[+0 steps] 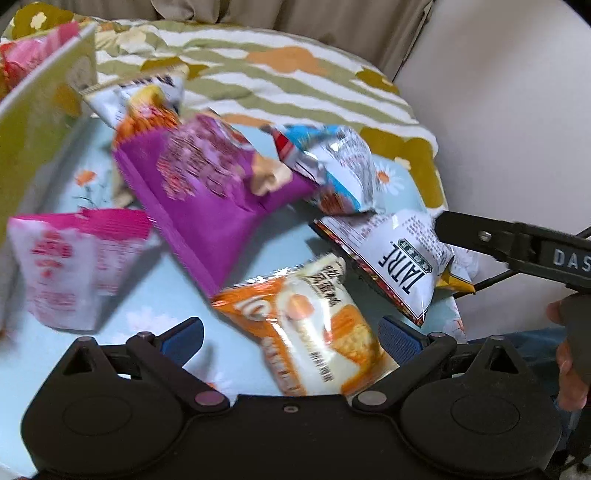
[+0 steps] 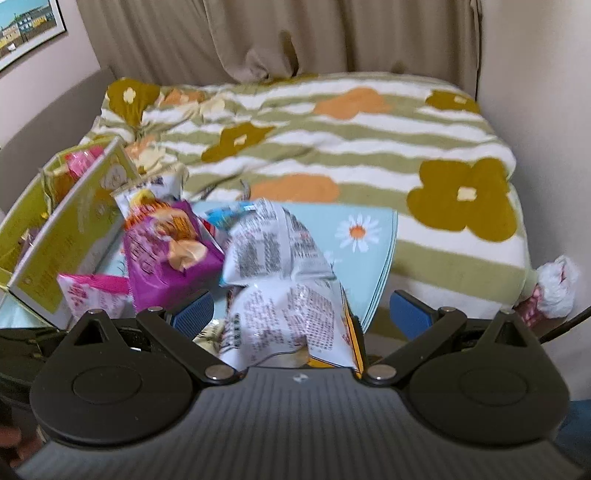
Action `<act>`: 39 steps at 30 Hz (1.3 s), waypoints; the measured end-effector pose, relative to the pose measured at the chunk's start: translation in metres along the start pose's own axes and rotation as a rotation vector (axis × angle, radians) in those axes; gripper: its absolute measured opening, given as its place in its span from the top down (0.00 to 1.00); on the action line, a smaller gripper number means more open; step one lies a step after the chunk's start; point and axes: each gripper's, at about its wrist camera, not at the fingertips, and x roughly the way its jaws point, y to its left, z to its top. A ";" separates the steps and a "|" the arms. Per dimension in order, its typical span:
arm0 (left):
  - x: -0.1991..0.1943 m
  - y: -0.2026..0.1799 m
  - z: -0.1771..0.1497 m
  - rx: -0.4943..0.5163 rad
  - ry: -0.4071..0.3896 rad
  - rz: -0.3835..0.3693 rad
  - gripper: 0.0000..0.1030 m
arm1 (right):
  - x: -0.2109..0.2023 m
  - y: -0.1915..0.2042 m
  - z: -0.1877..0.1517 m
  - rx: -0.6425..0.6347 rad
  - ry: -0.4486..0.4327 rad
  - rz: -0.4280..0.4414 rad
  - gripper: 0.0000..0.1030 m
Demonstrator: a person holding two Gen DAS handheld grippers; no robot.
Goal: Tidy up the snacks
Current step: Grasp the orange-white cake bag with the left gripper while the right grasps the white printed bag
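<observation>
- The left gripper [image 1: 291, 339] had its blue pads spread wide apart, and an orange and white snack bag [image 1: 317, 332] lay between them. The pads did not squeeze it.
- The right gripper [image 2: 301, 314] was also spread wide, with a white bag with small print [image 2: 291, 325] lying in the gap between its pads, not pinched.
- The snacks lay in a loose pile on a light blue mat with daisies [image 2: 365, 236], which sat on a striped flower blanket [image 2: 332, 133].
- Only the left view showed the orange and white bag clearly. It also showed the same white bag from its other side [image 1: 399, 258], with big dark letters, to the right of the orange one.
- Only the left view showed the right gripper's black arm [image 1: 517, 247] coming in from the right side, its tip just beside that white bag.
- A purple bag [image 1: 210, 192] lay in the middle of the pile, and a pink and white bag [image 1: 74, 266] stood on the left, blurry.
- A blue and silver bag [image 1: 332, 170] lay farther back, right of the purple one.
- A yellow-green box [image 2: 70, 236] stood open on the left. Only the right view looked down into it, and some pink packets [image 2: 83, 158] were inside.
- Only the right view showed a picture on the wall [image 2: 26, 33] at the far left and tan curtains [image 2: 277, 37] behind the bed.
</observation>
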 end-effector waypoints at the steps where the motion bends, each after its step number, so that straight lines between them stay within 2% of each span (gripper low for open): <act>1: 0.007 -0.003 0.001 -0.002 0.009 0.005 0.01 | 0.005 -0.001 0.001 0.003 0.009 0.000 0.00; 5: 0.025 -0.011 0.001 -0.007 0.029 0.025 0.01 | 0.026 -0.003 0.001 -0.004 0.046 0.027 0.00; 9: 0.039 -0.013 0.000 0.006 0.062 0.025 0.08 | 0.043 -0.001 0.001 -0.034 0.079 0.048 0.00; 11: 0.042 -0.012 0.000 0.007 0.063 0.017 0.12 | 0.050 -0.001 0.000 -0.037 0.091 0.057 0.00; 13: 0.041 -0.015 -0.001 0.047 0.050 0.042 0.17 | 0.055 -0.003 -0.001 -0.025 0.095 0.079 0.00; 15: 0.041 -0.018 -0.003 0.080 0.041 0.063 0.30 | 0.059 -0.004 -0.002 -0.021 0.100 0.093 0.00; 18: 0.040 -0.015 -0.004 0.097 0.038 0.064 0.33 | 0.063 -0.002 -0.003 -0.014 0.115 0.107 0.00; 25: 0.030 -0.006 -0.014 0.116 0.042 0.070 0.34 | 0.068 0.008 -0.010 -0.027 0.137 0.108 0.00; 29: 0.025 0.000 -0.019 0.082 0.065 0.053 0.34 | 0.068 0.012 -0.013 -0.044 0.134 0.100 0.00; 35: 0.013 0.011 -0.031 0.071 0.065 0.057 0.34 | 0.066 0.025 -0.019 -0.139 0.124 0.073 0.00; 39: 0.008 0.016 -0.034 0.048 0.062 0.063 0.34 | 0.064 0.041 -0.028 -0.267 0.107 0.039 0.00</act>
